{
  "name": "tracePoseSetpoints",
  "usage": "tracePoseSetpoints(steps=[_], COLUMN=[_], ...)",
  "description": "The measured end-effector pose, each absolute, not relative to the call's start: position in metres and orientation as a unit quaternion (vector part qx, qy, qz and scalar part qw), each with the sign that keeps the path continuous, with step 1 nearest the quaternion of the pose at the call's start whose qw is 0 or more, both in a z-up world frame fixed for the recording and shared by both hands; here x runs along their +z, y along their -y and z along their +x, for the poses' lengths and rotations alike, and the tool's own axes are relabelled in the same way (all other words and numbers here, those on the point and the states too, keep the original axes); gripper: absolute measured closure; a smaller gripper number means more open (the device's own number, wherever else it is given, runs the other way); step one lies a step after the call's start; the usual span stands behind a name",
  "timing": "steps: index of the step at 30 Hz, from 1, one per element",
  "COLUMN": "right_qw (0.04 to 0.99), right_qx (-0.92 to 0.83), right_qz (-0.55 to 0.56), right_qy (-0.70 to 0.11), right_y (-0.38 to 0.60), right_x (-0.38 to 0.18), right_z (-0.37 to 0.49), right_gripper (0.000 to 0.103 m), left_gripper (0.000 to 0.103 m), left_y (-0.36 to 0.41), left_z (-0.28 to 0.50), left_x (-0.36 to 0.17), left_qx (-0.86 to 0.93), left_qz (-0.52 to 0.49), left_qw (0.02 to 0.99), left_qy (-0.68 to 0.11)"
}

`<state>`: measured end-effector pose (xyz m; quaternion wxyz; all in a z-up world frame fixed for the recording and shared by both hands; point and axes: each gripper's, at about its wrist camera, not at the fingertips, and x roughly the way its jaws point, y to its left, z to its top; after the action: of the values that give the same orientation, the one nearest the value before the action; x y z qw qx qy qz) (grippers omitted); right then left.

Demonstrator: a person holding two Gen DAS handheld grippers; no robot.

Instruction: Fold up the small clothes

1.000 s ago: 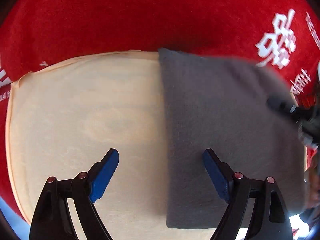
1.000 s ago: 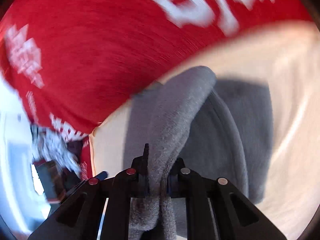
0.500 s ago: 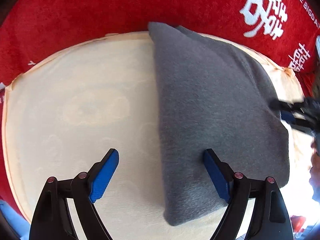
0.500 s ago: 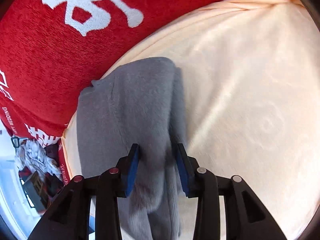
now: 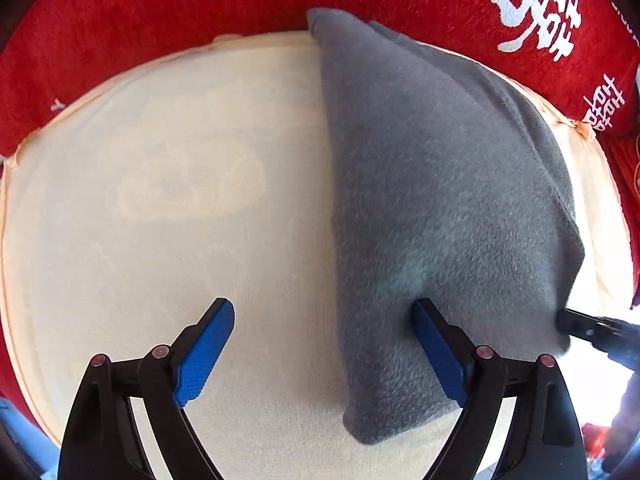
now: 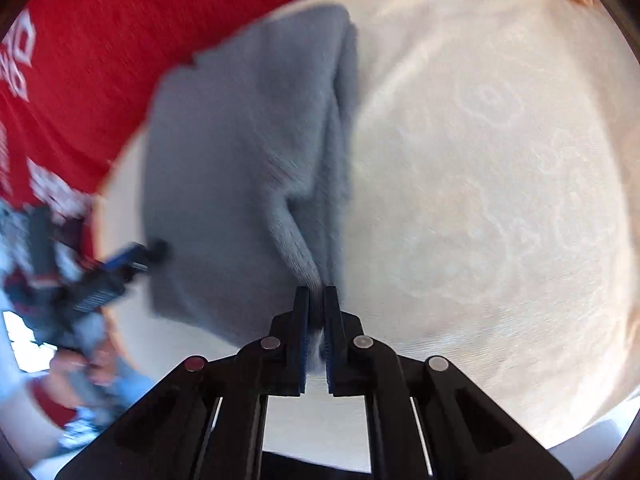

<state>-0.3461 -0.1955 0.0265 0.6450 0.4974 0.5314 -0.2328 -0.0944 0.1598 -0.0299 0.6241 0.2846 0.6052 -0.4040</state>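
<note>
On the cream cloth (image 5: 168, 208), the grey garment (image 5: 432, 184) runs lengthwise away; right gripper (image 6: 316, 300) jaws pinch its near edge, left gripper (image 5: 324, 344) jaws opening wide.

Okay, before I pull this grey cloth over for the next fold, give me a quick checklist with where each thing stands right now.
1. Right gripper has the cloth: ok. Its fingers are shut on a pinched ridge of the grey cloth.
2. Left gripper free to act: ok. It is open, one finger over the grey cloth, the other over the cream cloth; its jaws are opening.
3. Left gripper pinning the cloth: cannot tell; contact is not visible.
4. Grey cloth flat: not ok. It bunches up toward the right gripper.
5. Landing area bare: ok. The cream cloth beside the grey one shows nothing on it.
</note>
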Motion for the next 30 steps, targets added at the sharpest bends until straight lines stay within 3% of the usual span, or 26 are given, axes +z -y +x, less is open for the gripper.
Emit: tracePoseSetpoints(steps=[2, 6, 16, 22, 30], right_qw=[0.641, 0.625, 0.688, 0.652, 0.645], right_qx=[-0.241, -0.263, -0.291, -0.285, -0.280], right_qz=[0.503, 0.510, 0.475, 0.466, 0.474], right_qy=[-0.527, -0.530, -0.465, -0.525, -0.529], right_y=[0.196, 0.206, 0.228, 0.226, 0.217], right_x=[0.029, 0.036, 0.092, 0.052, 0.042], right_z=[-0.347, -0.372, -0.360, -0.329, -0.331], right_gripper=[0.095, 0.083, 0.083, 0.083, 0.080], left_gripper=[0.012, 0.012, 0.012, 0.011, 0.011], left_y=[-0.167, -0.182, -0.179, -0.172, -0.165], left_z=[-0.092, -0.088, -0.094, -0.103, -0.108], left_x=[-0.029, -0.029, -0.029, -0.028, -0.027], left_qx=[-0.402, -0.398, -0.381, -0.373, -0.366], left_qz=[0.287, 0.290, 0.284, 0.298, 0.302], left_qw=[0.623, 0.618, 0.627, 0.629, 0.629], left_qy=[-0.607, -0.613, -0.617, -0.614, -0.616])
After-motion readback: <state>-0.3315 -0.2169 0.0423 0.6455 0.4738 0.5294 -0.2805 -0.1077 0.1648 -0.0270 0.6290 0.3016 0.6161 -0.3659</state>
